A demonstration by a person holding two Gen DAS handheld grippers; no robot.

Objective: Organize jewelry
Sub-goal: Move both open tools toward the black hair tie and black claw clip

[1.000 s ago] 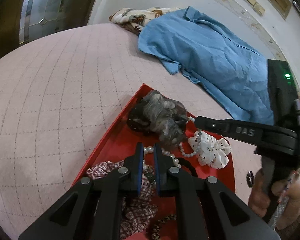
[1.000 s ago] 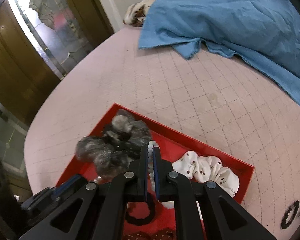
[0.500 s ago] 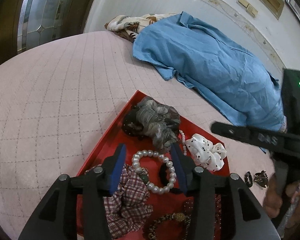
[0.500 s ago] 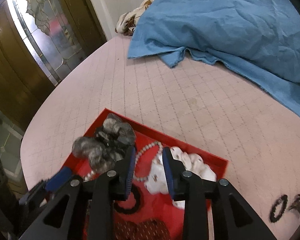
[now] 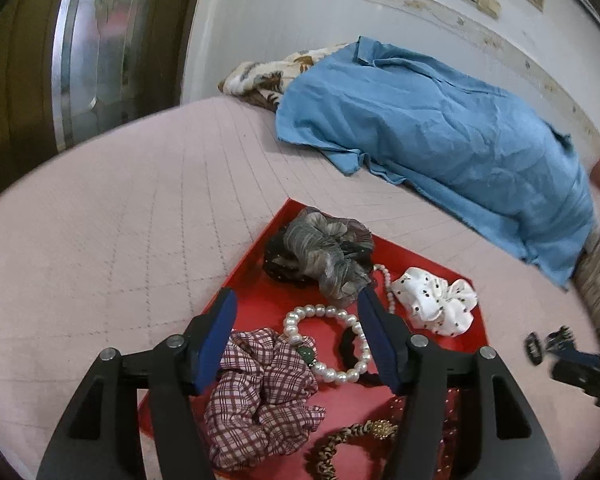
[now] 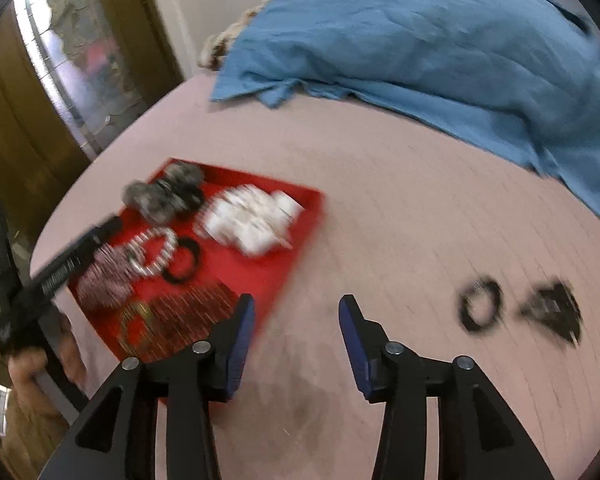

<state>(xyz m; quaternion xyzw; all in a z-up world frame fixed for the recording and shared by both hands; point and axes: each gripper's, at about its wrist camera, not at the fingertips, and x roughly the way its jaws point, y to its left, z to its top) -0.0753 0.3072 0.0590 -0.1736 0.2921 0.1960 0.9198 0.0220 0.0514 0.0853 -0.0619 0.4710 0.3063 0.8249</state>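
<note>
A red tray (image 5: 256,268) lies on the pink quilted bed. It holds a pearl bracelet (image 5: 328,344), a plaid scrunchie (image 5: 256,396), a grey scrunchie (image 5: 328,256), a white dotted scrunchie (image 5: 436,300), a black hair tie (image 5: 350,346) and a gold bracelet (image 5: 352,440). My left gripper (image 5: 296,316) is open and empty above the pearl bracelet. My right gripper (image 6: 296,316) is open and empty over bare bed, just right of the tray (image 6: 300,232). A black hair tie (image 6: 482,306) and a black hair clip (image 6: 552,310) lie on the bed to its right.
A blue shirt (image 5: 432,136) lies spread across the far side of the bed (image 5: 120,220), over a patterned cloth (image 5: 260,76). A wooden door with glass (image 6: 60,80) stands beyond the bed's left edge. The right wrist view is motion-blurred.
Both grippers were shut inside the tray, then opened and drew back. The pearl bracelet now lies free in the tray. The right gripper has swung right, off the tray.
</note>
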